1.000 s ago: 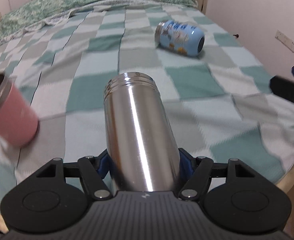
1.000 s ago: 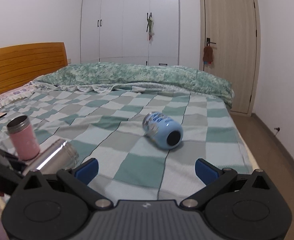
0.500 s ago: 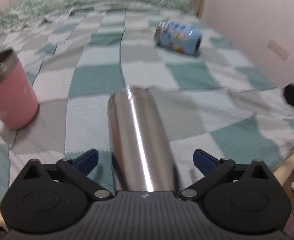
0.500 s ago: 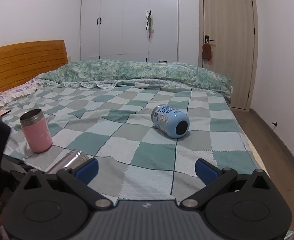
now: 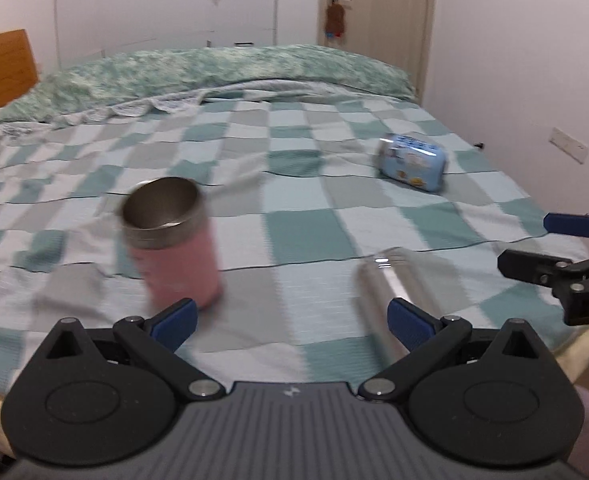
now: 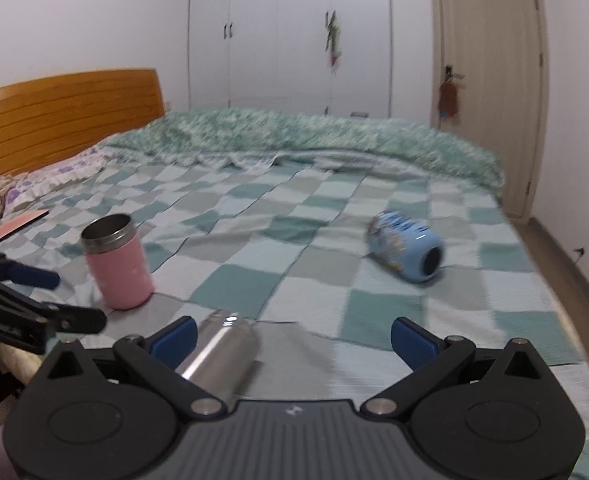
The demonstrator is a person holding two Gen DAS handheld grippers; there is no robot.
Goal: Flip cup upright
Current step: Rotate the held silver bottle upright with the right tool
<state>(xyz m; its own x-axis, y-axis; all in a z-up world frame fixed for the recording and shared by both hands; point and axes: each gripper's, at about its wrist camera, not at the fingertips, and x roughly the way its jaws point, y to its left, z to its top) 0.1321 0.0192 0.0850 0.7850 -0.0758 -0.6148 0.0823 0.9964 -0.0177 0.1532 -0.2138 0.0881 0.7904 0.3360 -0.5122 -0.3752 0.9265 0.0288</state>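
Each gripper, left gripper and right gripper, is black plastic with a ribbed grey middle, round discs, shiny silver screws and blue fingers.

Both wrist views look low across the bed toward the wardrobe wall, side by side.

On the bed three cups sit well apart. The open-topped cup stands upright toward nine o'clock. The steel cup lies on its side at six o'clock, nearest the bed's edge. The printed cup lies on its side out toward two o'clock. Behind them all, at twelve o'clock, the rumpled quilt stretches across the bed, the headboard at ten.
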